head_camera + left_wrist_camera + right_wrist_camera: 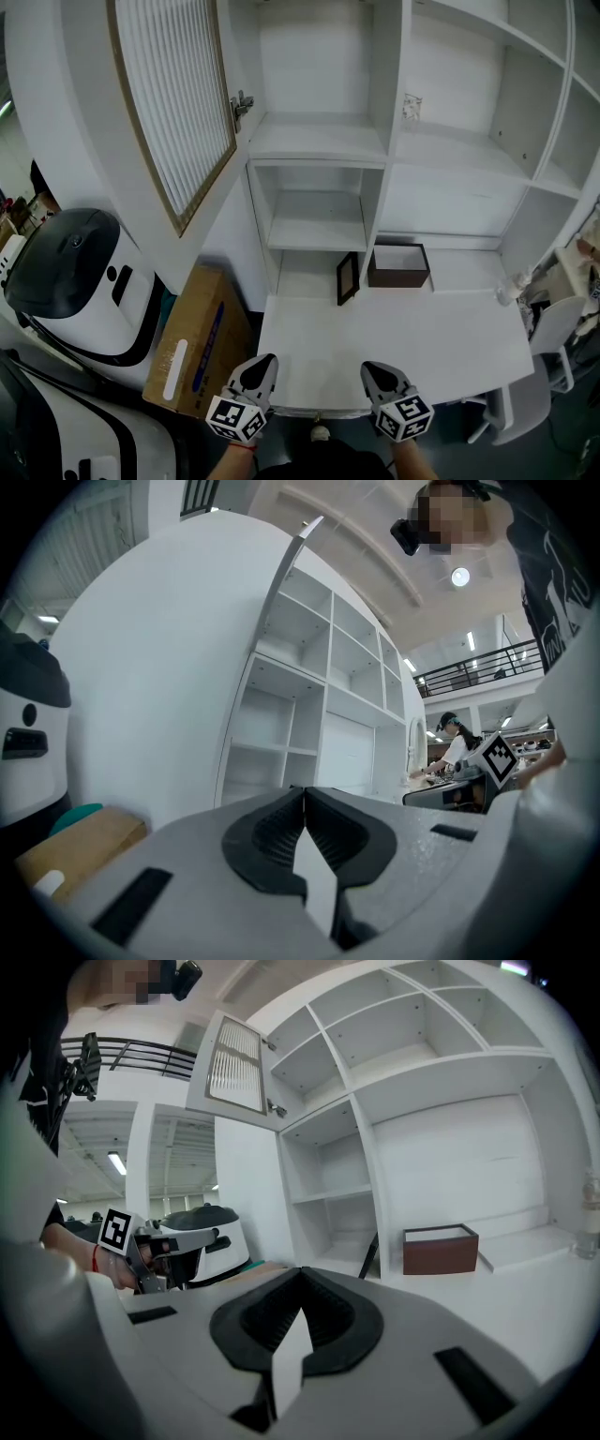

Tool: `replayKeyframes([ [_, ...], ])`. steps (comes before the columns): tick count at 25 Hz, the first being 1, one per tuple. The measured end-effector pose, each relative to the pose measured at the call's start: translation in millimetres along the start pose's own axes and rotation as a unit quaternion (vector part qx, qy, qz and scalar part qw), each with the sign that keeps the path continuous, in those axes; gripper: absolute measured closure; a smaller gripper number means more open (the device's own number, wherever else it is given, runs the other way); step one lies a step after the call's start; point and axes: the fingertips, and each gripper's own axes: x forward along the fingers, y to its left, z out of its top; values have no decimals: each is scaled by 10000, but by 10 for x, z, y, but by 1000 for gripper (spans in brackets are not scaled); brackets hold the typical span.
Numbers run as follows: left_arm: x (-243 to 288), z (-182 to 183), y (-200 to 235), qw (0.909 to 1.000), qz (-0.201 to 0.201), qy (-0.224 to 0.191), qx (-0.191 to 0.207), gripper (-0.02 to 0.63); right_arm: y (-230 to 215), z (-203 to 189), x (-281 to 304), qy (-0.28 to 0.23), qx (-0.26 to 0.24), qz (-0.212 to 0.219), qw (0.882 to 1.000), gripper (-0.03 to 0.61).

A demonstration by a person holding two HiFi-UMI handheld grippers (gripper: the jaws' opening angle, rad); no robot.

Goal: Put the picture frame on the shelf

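Observation:
A small dark picture frame [348, 277] leans upright against the shelf unit's divider at the back of the white desk [394, 342]; in the right gripper view the picture frame [370, 1252] shows as a thin dark edge. The white shelf unit [323, 141] rises behind it with bare compartments. My left gripper [259, 371] hovers over the desk's near left edge, shut and holding nothing. My right gripper [379, 376] hangs beside it at the near edge, shut and holding nothing. Both are well short of the frame.
A brown open box [398, 265] sits right of the frame. A slatted cabinet door [178, 94] stands swung open at upper left. A cardboard box [197, 342] and a white-and-black machine [80, 281] stand on the floor left of the desk. A white chair [548, 342] is at right.

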Motion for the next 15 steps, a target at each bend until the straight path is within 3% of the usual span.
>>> replayKeyframes([
  [15, -630, -77, -279, 9998, 100, -70, -146, 601, 124, -89, -646, -259, -93, -315, 9991, 574],
])
